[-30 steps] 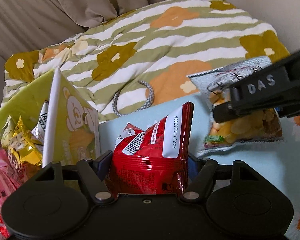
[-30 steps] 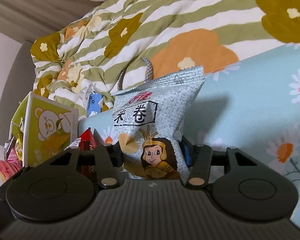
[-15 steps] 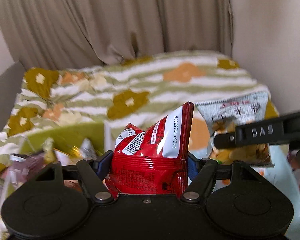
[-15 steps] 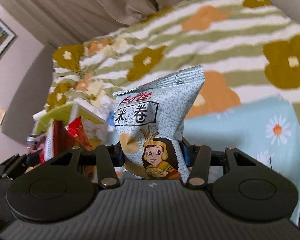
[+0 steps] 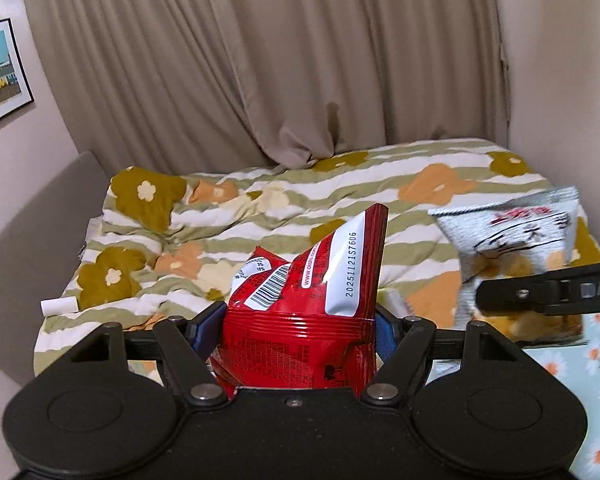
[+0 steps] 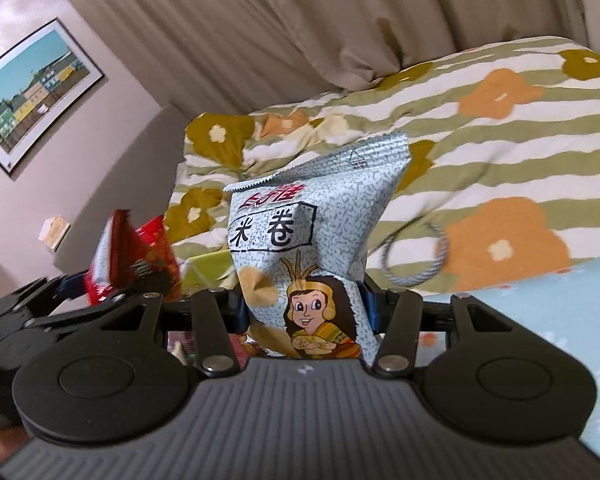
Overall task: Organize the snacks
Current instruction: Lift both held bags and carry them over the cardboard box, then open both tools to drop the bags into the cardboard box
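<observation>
Quilt (image 5: 300, 196) on bed, curtain (image 5: 260, 60) behind, picture (image 5: 0, 72) on left wall.

Red snack bag (image 5: 300, 320): white back seam printed "2025112157606", a barcode with "3%" and "10%" above it, and a red strip with a web address starting "www.oishi", the rest not legible. Pale blue-grey snack bag (image 6: 304, 248): boxed black characters "米卷" beneath a red brand logo too stylised to read, and a small triangle symbol near the top seal. Black finger of the right gripper (image 5: 548, 292): raised letters "DAS", cut off at the frame edge.
</observation>
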{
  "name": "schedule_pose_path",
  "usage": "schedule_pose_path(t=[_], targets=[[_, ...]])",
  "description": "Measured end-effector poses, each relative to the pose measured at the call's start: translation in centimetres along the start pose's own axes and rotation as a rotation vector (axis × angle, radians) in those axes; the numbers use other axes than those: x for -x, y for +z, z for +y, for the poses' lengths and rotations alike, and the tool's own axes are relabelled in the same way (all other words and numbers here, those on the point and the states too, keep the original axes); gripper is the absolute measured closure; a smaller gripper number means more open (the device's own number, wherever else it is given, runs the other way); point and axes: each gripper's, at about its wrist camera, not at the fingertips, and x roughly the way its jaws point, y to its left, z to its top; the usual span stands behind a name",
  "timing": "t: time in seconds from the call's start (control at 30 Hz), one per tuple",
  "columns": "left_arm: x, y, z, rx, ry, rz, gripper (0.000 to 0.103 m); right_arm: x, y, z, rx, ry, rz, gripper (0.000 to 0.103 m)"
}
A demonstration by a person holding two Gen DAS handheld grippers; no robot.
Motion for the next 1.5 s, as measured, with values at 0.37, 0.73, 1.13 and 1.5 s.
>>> schedule_pose_path(t=[0.37,0.73,1.13,1.5], targets=[[-5.2,-1.3,4.8,0.024,-0.195,0.05,0.003,-4.3,-1.0,4.4,-0.037,-0.071,0.008,0.037],[-2.5,-2.8,8.8,0.123,-0.234,0.026,0.0,-4.1,-2.1,6.4,-0.028,-0.11,-0.001,0.038],[1.0,-4.2,11.8,0.165,-0.22,-0.012,0.0,-1.9,-5.7,10.3,0.042,-0.117,0.06,0.036],[2.3,-6.3,12.1,0.145,-0.223,-0.009,0.0,-1.2,-9.9,11.0,0.052,-0.154,0.138,0.02]])
